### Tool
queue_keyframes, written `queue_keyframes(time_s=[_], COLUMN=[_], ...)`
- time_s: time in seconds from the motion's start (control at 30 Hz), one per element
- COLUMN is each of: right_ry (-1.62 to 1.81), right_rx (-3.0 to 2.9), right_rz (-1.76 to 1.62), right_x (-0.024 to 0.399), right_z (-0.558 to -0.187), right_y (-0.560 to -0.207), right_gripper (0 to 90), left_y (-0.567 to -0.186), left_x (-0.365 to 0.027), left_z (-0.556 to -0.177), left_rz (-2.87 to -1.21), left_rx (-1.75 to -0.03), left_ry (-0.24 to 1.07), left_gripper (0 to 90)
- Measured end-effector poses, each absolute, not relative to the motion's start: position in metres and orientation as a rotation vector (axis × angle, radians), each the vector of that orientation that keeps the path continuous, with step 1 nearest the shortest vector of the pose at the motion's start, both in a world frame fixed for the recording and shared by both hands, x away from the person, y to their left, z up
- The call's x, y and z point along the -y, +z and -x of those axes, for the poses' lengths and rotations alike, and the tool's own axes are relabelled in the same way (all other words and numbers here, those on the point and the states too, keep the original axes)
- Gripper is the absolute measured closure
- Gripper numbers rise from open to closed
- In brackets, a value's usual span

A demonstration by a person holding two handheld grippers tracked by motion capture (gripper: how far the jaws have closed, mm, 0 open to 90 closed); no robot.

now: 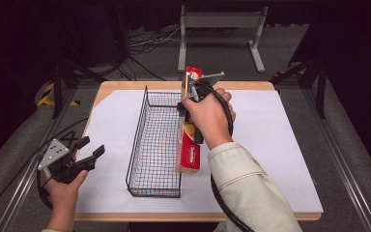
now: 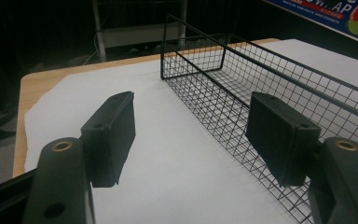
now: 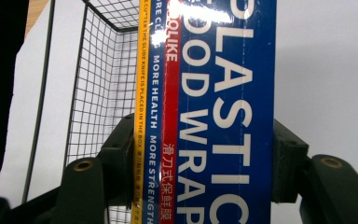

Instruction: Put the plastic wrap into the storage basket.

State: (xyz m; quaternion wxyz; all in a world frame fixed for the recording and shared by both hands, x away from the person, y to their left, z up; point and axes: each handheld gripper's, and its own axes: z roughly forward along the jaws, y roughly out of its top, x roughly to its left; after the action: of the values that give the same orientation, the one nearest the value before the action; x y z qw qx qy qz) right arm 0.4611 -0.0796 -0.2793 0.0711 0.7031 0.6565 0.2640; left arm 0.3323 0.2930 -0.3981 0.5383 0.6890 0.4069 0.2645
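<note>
from up high, the right tool (image 1: 189,96) is clamped on the plastic wrap box (image 1: 189,153), held just over the wire basket (image 1: 147,150)'s right rim above the desk (image 1: 270,125). left tool's view: its pads (image 2: 114,133) stand apart, nothing between them. right tool's view: pads pinch the box (image 3: 223,116) across its narrow sides. looks light, stiff cardboard, glossy so maybe slippery; mid-length grip seems best.

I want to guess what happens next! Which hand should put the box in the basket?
Right, most likely. The right gripper is shut on the box, held beside the basket. The left gripper is open, holds nothing, and sits off by the table's edge.
</note>
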Motion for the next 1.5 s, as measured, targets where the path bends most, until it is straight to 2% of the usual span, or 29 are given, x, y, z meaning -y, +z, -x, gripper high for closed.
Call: queue_keyframes(time_s=[0.73, 1.5], right_ry=[0.836, 0.758], right_rx=[-1.938, -1.999], right_rz=[-2.190, -2.205], right_x=[0.052, 0.025], right_z=[-0.462, -0.466], right_y=[-0.290, -0.326], right_gripper=[40.6, 40.4], left_y=[-0.398, -0.398], left_x=[-0.294, -0.297], left_z=[-0.333, -0.331], left_rz=[-1.632, -1.635], left_rx=[-0.967, -0.975], left_ry=[0.629, 0.632], left_gripper=[33.0, 33.1])
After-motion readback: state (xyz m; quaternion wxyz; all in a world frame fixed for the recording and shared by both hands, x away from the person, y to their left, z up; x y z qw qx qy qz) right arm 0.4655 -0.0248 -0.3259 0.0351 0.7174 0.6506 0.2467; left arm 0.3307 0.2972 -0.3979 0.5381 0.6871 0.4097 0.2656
